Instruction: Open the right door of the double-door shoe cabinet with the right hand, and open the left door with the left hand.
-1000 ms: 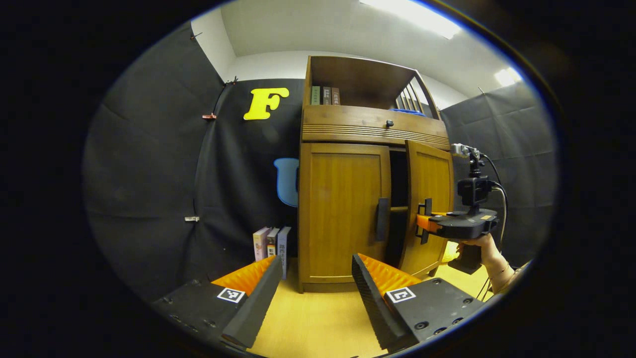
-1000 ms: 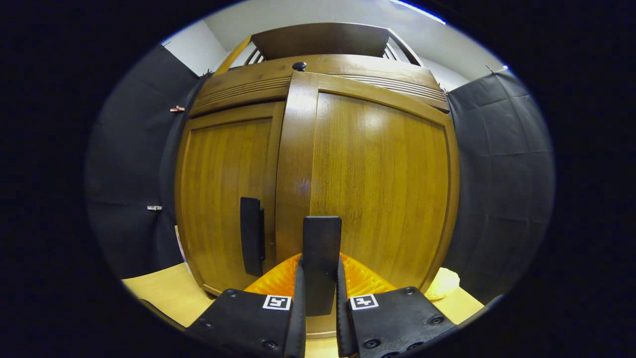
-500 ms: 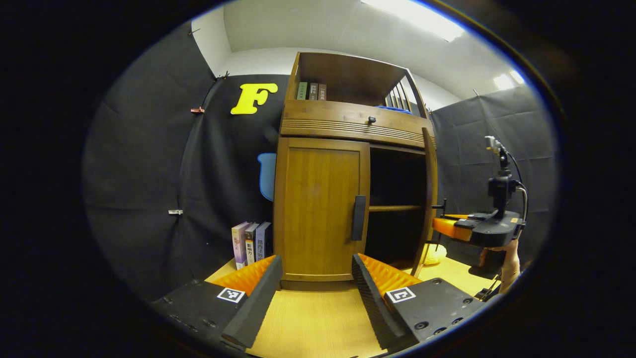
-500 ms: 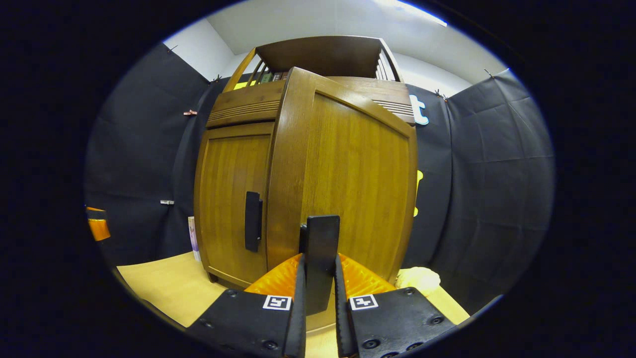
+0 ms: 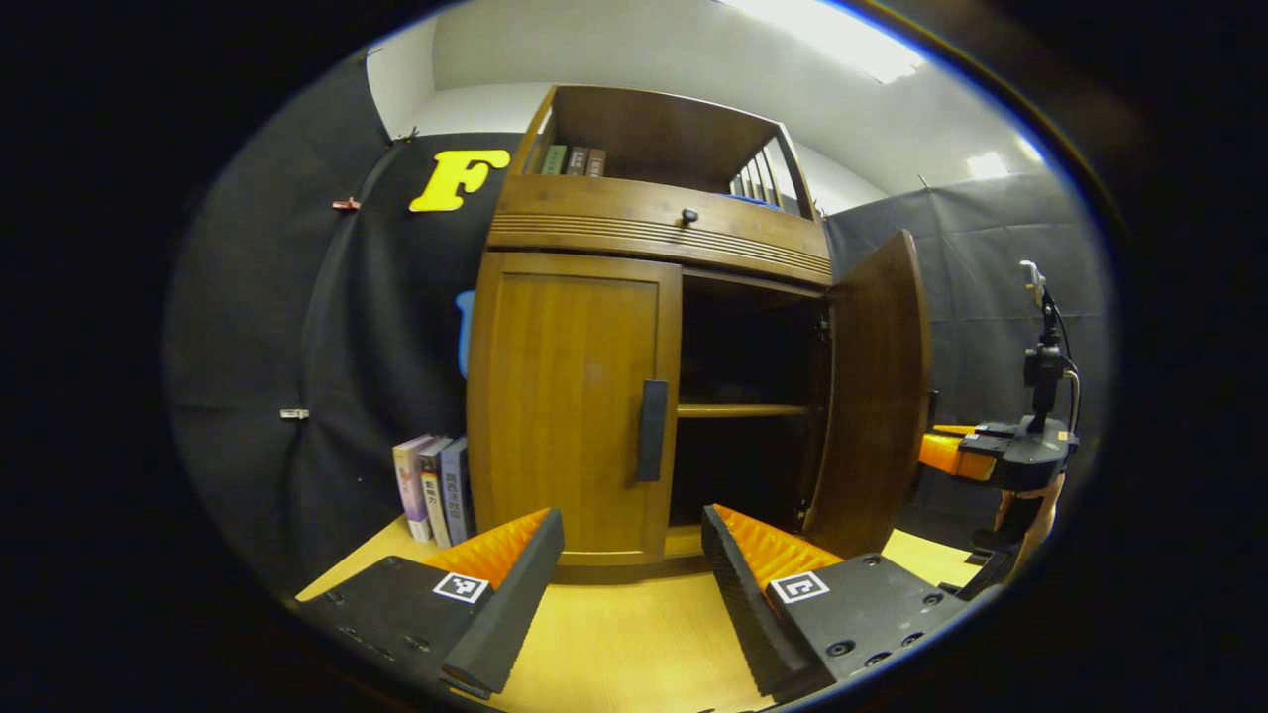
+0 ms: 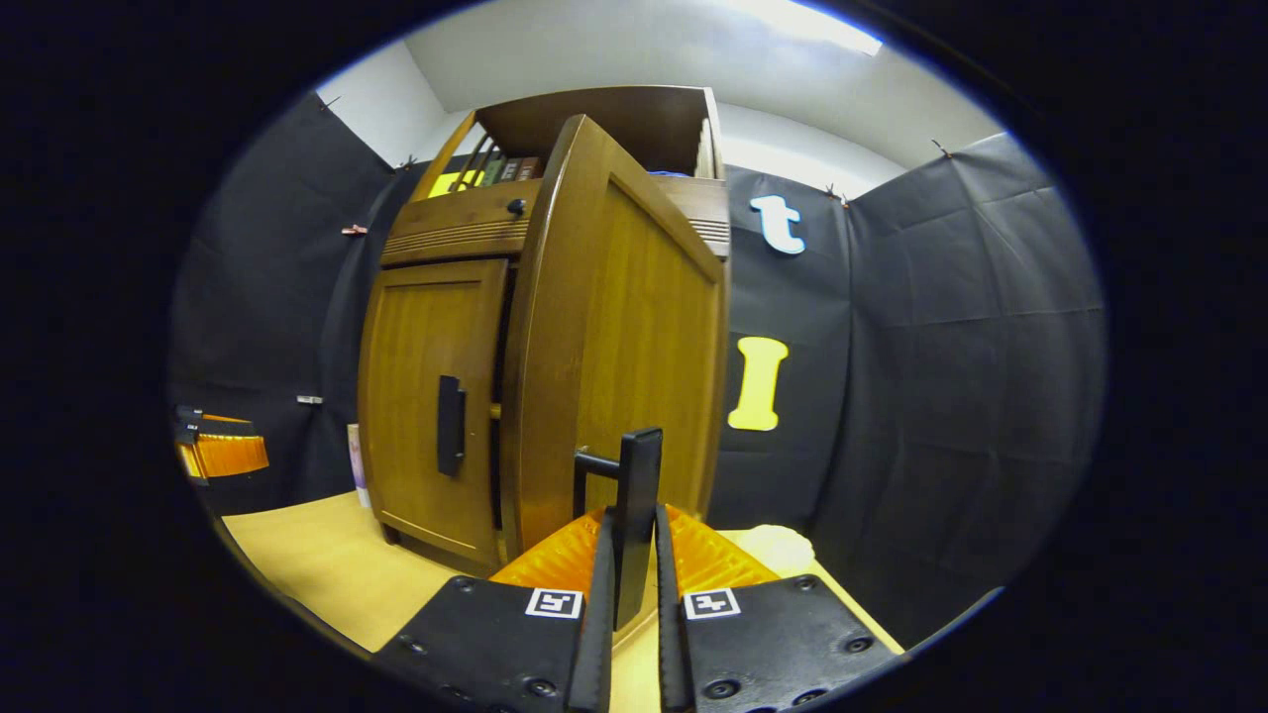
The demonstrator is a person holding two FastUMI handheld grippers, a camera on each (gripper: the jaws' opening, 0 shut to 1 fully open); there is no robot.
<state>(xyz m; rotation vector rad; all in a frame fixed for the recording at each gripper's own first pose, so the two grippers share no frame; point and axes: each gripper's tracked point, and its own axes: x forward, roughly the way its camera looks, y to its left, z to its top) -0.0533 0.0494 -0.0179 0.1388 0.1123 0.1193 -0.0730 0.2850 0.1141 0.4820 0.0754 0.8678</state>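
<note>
The wooden shoe cabinet (image 5: 654, 233) stands ahead in the left gripper view. Its left door (image 5: 570, 406) is closed, with a dark vertical handle (image 5: 652, 431). Its right door (image 5: 877, 386) is swung wide, baring a dark inside with one shelf (image 5: 743, 409). My left gripper (image 5: 631, 523) is open and empty, a short way back from the left door. In the right gripper view my right gripper (image 6: 630, 520) is shut on the right door's handle (image 6: 639, 465), with the right door (image 6: 619, 337) seen near edge-on. The right gripper (image 5: 956, 454) also appears beyond the open door.
Several books (image 5: 436, 490) stand on the wooden floor (image 5: 614, 634) left of the cabinet, and more books (image 5: 575, 160) sit on its top shelf. A pale yellow soft thing (image 6: 783, 545) lies by the cabinet's right side. Black cloth walls close in all around.
The right door has swung from slightly ajar to wide open, pulled by my right gripper on its handle. My left gripper has drifted closer to the left door, still open.
</note>
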